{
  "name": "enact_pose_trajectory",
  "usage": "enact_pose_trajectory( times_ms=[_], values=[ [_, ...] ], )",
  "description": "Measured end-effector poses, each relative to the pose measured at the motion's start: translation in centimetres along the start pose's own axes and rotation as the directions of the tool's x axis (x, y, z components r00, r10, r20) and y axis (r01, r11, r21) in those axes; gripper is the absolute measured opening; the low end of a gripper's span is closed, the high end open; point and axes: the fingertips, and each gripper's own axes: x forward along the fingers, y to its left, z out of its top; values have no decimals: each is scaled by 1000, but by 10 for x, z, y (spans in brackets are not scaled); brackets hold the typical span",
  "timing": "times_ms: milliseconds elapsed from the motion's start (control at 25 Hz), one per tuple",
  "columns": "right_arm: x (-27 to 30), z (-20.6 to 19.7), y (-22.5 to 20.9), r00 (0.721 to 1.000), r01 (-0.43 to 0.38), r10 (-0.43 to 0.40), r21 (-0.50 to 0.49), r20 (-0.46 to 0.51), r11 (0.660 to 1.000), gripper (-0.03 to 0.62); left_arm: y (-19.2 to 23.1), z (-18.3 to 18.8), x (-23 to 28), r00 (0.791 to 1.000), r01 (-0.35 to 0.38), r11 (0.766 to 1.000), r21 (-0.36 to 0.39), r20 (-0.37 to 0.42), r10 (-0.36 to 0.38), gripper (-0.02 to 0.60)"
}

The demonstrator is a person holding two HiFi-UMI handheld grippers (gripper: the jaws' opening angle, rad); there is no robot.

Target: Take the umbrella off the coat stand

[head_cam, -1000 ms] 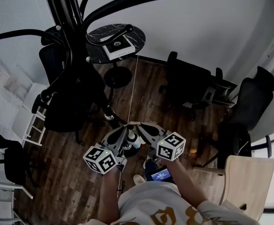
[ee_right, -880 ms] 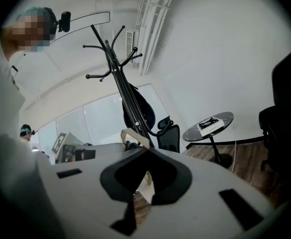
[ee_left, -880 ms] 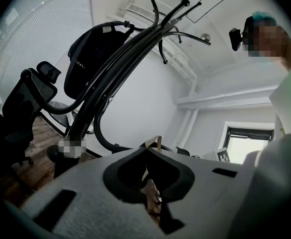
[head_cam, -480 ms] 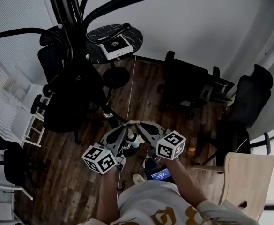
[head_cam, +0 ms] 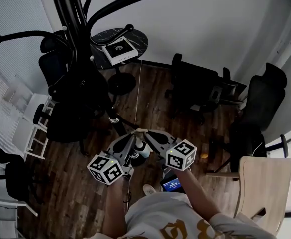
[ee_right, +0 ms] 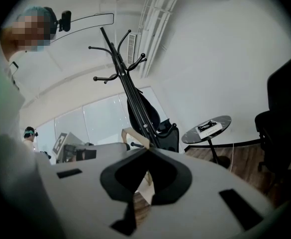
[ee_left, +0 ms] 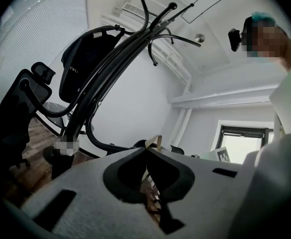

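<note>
Head view: we hold the left tongs (head_cam: 134, 135) and right tongs (head_cam: 146, 133) tip to tip, each clamped shut on one tan strap (head_cam: 141, 130). A black coat stand (head_cam: 78, 21) rises beyond them (to our left).

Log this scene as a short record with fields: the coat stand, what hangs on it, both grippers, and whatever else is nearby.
coat stand: black, upright, ahead of both grippers
on it: a dark bundle hangs by the pole, maybe the umbrella
left gripper: jaws together, well short of the stand
right gripper: jaws together, tip beside the left one's
at the tips: a tan strip; can't tell if it is pinched
table: round, dark, with a box on it
task: umbrella not yet taken
</note>
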Motion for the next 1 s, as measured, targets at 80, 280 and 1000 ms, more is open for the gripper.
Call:
enact_pose_trajectory(
  times_ms=[80,280,1000],
  values=[
    [-2,0,1,1000,-1,1,9,4,1000,12,-3,-1,0,1000,4,1000,-1,-3,-4,23],
    [-6,2,8,1000,-15,15,16,1,1000,14,-12,-1,-3,1000,-3,1000,-5,-3,3,23],
    [-54,6,42,993,-115,116,26,-11,993,14,-63,-7,-24,994,-88,995,-43,64,91,21]
  ],
)
